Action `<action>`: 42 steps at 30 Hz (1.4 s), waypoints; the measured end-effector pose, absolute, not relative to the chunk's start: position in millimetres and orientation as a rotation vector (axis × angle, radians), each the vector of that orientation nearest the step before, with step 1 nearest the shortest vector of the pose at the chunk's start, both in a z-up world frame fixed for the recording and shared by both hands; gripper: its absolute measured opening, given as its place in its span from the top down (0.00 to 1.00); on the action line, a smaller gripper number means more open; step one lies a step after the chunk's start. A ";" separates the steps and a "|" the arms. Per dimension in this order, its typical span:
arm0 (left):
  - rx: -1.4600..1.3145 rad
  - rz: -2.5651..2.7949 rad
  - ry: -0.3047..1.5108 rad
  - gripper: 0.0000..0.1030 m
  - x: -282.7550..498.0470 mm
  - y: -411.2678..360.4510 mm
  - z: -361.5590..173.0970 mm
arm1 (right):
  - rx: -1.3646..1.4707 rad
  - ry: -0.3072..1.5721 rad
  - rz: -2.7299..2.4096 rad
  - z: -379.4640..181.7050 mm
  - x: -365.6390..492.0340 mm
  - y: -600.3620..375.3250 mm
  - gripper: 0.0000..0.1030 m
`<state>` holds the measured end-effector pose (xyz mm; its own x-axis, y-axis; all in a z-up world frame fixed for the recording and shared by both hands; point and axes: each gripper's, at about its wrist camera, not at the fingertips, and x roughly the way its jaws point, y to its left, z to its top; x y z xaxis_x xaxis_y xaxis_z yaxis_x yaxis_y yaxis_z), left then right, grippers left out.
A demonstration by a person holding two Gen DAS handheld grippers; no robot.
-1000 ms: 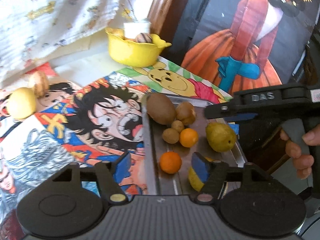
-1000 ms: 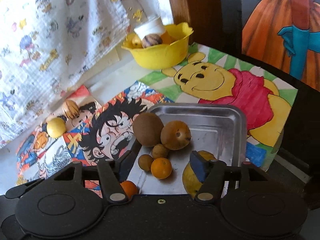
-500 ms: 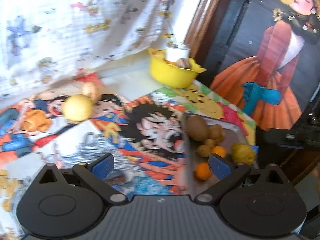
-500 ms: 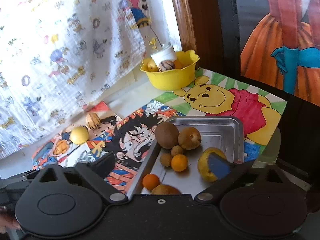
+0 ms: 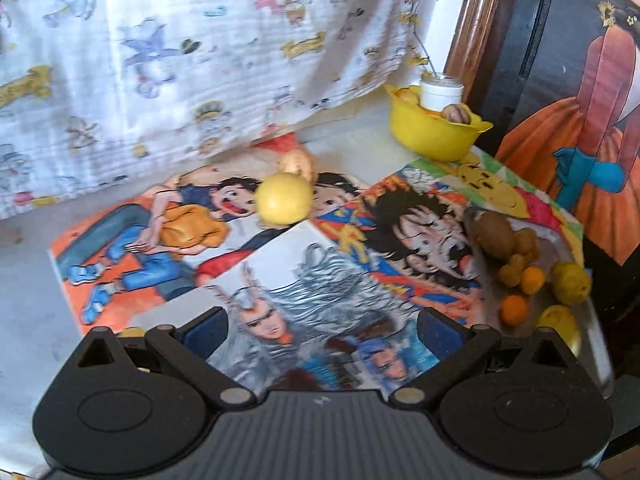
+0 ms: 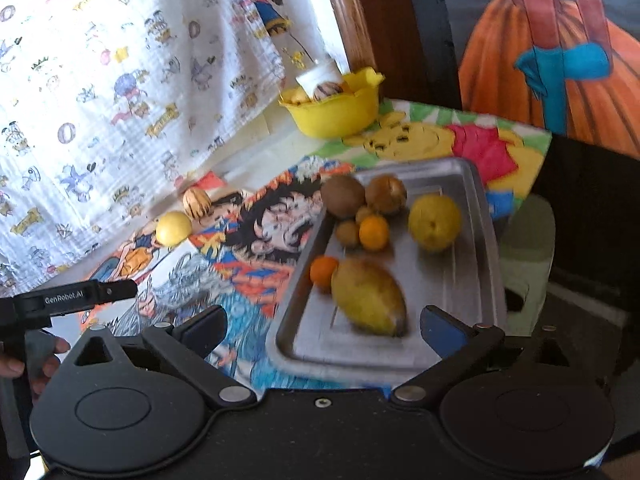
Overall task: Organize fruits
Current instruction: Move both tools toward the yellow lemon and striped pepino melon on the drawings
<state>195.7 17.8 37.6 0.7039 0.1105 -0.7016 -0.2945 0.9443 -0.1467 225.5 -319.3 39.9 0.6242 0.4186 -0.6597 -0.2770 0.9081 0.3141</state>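
A metal tray [image 6: 490, 240] holds a kiwi [image 6: 343, 196], a brown round fruit [image 6: 386, 194], two small oranges [image 6: 374, 232], a knobbly yellow fruit [image 6: 435, 216] and a long yellow-brown fruit [image 6: 368, 298]. My right gripper [image 6: 322, 324] is open and empty just in front of the tray. My left gripper [image 5: 322, 326] is open and empty over the cartoon mats, with the tray [image 5: 592, 320] at its right. A round yellow fruit [image 5: 284, 198] and a striped nut-like fruit [image 5: 298, 162] lie on the mats further left. A yellow bowl [image 5: 436, 136] stands at the back.
A white cup [image 5: 442, 94] and more fruit sit in the yellow bowl. Printed cloth [image 5: 180, 60] hangs behind the table, a wooden frame [image 6: 352, 28] and a painted panel stand at the right. In the right wrist view a hand [image 6: 40, 354] holds the left tool at the far left.
Both grippers opened wide and let go of their yellow fruits, which now lie in the tray. Both pulled back; the left one swung left over the mats.
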 end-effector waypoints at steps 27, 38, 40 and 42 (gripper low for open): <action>-0.292 0.385 0.823 0.01 143.5 100.2 7.1 | 0.143 0.946 0.614 25.4 215.3 -208.7 0.01; -0.255 0.336 0.714 0.01 162.7 105.4 17.2 | 0.115 0.900 0.617 51.5 284.4 -182.8 0.01; -0.241 0.315 0.689 0.01 171.1 104.6 19.2 | 0.138 0.900 0.627 52.4 306.2 -178.2 0.01; -0.220 0.296 0.660 0.01 182.8 102.5 21.1 | 0.159 0.893 0.649 50.9 329.0 -171.5 0.01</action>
